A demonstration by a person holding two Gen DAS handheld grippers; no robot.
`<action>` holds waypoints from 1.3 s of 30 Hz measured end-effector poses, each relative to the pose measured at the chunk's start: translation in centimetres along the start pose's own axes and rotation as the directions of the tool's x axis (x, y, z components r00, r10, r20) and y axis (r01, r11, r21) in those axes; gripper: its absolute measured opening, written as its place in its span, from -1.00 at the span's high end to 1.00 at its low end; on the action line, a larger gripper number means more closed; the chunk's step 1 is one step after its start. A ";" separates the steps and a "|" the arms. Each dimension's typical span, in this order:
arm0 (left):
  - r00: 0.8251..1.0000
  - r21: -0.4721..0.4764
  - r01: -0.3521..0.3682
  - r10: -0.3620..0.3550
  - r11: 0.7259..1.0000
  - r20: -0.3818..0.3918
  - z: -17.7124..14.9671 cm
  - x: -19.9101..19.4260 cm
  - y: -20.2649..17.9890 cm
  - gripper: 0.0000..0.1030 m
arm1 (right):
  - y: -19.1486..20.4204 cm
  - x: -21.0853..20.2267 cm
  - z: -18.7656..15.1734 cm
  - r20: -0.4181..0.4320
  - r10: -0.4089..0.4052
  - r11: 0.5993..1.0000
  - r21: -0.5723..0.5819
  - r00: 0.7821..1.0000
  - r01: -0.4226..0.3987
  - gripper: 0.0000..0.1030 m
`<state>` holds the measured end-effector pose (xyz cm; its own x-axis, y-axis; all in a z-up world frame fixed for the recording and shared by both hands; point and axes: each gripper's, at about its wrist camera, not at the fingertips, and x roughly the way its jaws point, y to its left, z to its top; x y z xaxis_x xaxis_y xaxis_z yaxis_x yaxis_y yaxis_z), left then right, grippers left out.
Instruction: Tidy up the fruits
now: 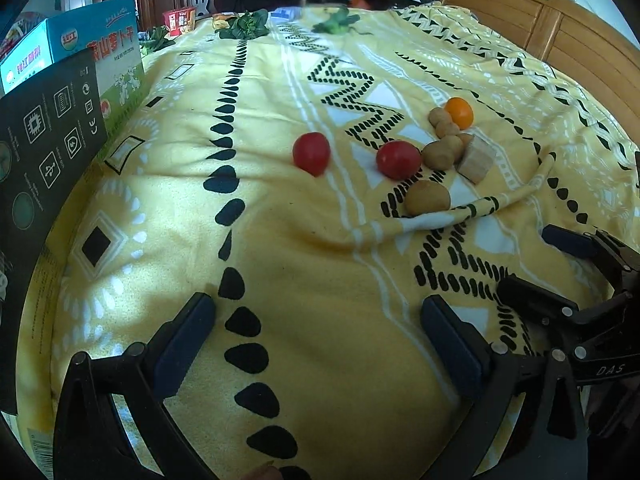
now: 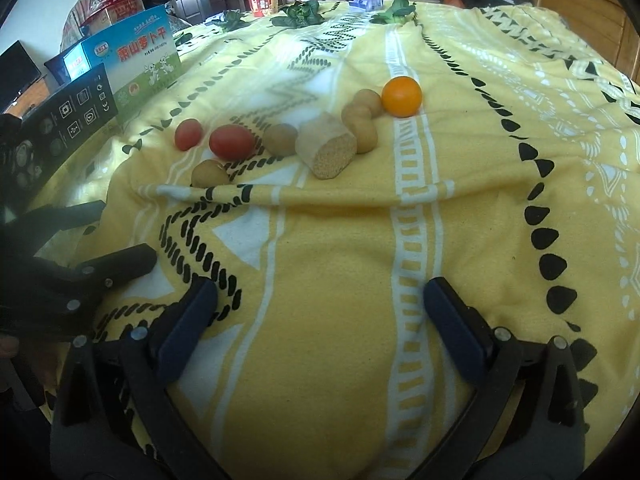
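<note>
At the far left a black box (image 1: 48, 128) printed with white icons stands on edge beside a blue and green carton (image 1: 108, 52) with red lettering, both at the rim of the bed. The bed is covered by a yellow blanket (image 1: 304, 280) patterned in black and white.

The left claw (image 1: 318, 344) hovers low over the blanket, its two blue-padded fingers spread wide apart with nothing between them. Ahead of it the fruits lie in a loose cluster. Leftmost is a red tomato (image 1: 311, 153), lying apart from the rest. A second red tomato (image 1: 398, 159) follows to its right, just beside a brown round fruit (image 1: 441, 153). Another brown fruit (image 1: 427, 197) sits nearer the claw, against a raised fold in the blanket. A tan block (image 1: 476, 159) with a grainy cut face (image 2: 334, 156) rests to the right of the brown fruits, and beyond it several small brown fruits (image 1: 442, 122) lead up to an orange (image 1: 459, 113), which touches the farthest of them.

The right claw (image 2: 320, 332) is to the right of the left one, also low over the blanket, its fingers likewise held wide apart and empty. At the far end of the bed lie green leafy vegetables (image 2: 300, 14) and a red cup (image 2: 262, 3).
</note>
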<state>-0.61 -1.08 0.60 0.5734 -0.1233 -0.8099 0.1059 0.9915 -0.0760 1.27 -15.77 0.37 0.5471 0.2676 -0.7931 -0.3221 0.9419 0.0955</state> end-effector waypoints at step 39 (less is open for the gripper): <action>0.997 -0.088 -0.072 0.074 0.994 0.013 0.3 0.5 -0.3 -1.00 | 0.1 0.2 0.1 -0.006 0.016 1.000 0.002 1.000 -0.016 -1.00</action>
<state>-0.15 -1.48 0.42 0.5898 -0.0503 -0.8060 -0.0074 0.9977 -0.0677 1.45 -15.60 0.28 0.5375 0.2816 -0.7948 -0.3295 0.9378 0.1094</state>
